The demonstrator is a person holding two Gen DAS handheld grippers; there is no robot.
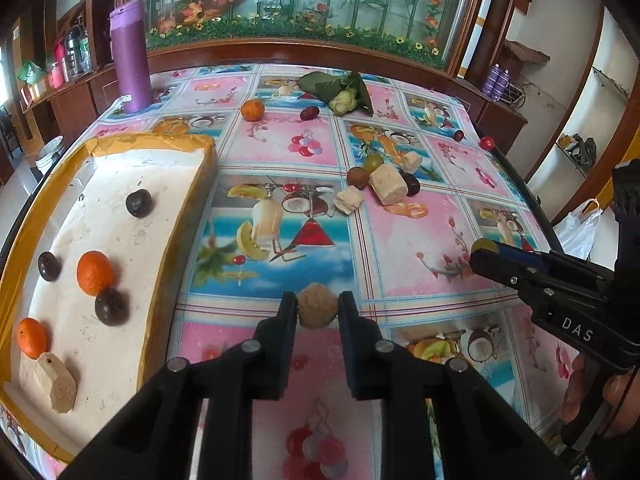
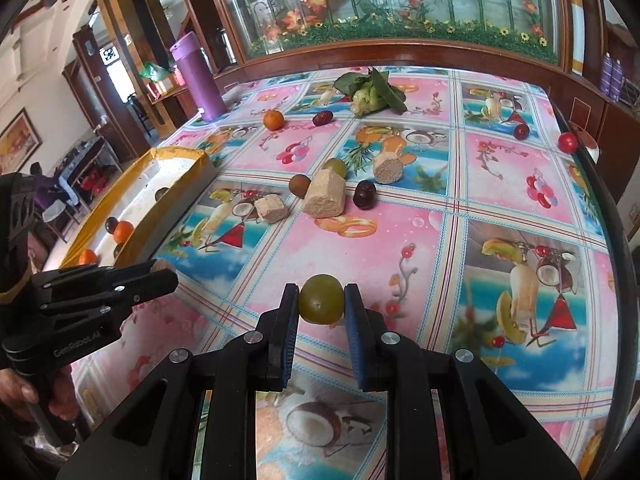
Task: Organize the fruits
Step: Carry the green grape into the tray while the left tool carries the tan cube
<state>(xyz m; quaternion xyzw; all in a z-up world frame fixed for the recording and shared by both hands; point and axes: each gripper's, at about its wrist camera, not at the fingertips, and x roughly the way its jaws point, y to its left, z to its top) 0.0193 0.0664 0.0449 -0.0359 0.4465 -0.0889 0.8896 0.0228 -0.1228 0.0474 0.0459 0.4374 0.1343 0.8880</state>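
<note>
Presently, the left tool [image 1: 318, 311] is pinching a rough tan ball of fruit [image 1: 318, 311] between its pads, low over the near part of the counter [image 1: 420, 240]. The right tool [image 2: 322, 305] is likewise pinching a green grape-like fruit [image 2: 322, 305], holding it clear above the patterned cloth.

The receiving tray [image 1: 120, 200], white-lined with a yellow taped rim, is lying directly left of the left tool and just beside it; the right tool is sitting further right, with the left tool between it and the tray. In my judgement the left hand is the nearer and should be depositing first, moving leftward over the rim. The tray is already holding two oranges [image 1: 95, 273], three dark round fruits and a tan cut piece.

Further out, mid-counter, a cluster of tan blocks [image 1: 387, 185], a brown fruit, a green grape and a dark plum is remaining unsorted; beyond it are lying an orange, a red date and a leafy vegetable. A purple flask [image 1: 130, 56] is standing at the far left.

Legible writing: "DAS" on the right tool's body, "GenRobot.AI" on the left tool's.
</note>
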